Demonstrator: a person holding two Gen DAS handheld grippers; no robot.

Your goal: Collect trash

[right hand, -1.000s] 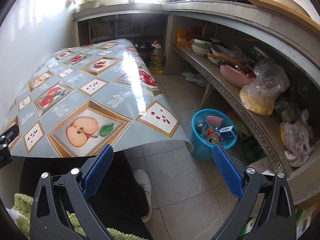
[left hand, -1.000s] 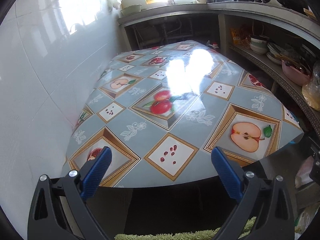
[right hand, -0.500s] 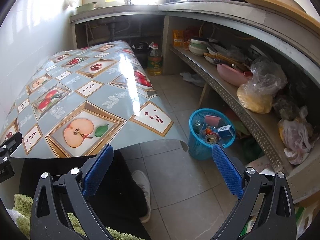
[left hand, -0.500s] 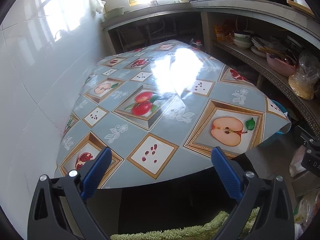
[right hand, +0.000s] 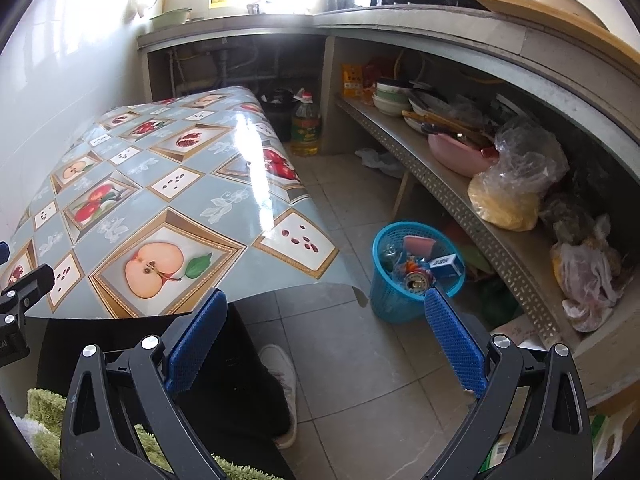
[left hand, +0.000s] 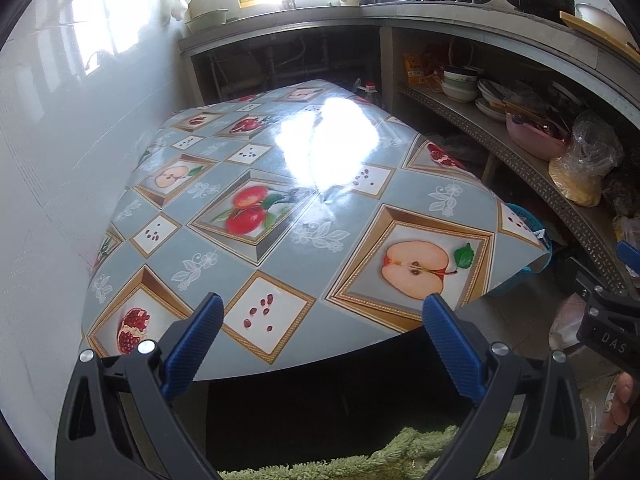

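Both my claws are spread wide and hold nothing: the left gripper (left hand: 320,320) hangs over the near edge of the table (left hand: 280,240) with its fruit-print oilcloth, and the right gripper (right hand: 324,316) points out past the table corner toward the floor. Over the last second I have drawn both back and lifted them a little, so more of the tabletop shows in the left view than before, and the blue basket (right hand: 394,300) has slid lower and nearer the middle of the right view. The cloth is bare from edge to edge (only window glare on it), so I judge there is nothing left up there to pick.

The trash sits in that blue plastic basket on the tiled floor, between the table corner and the lower shelf (right hand: 460,204): a drinks can (right hand: 418,280) end-up, a small blue-and-white carton (right hand: 444,263), something pink (right hand: 418,245). The basket is upright and well apart from my fingers. My guess is that collecting is finished, or nearly so.
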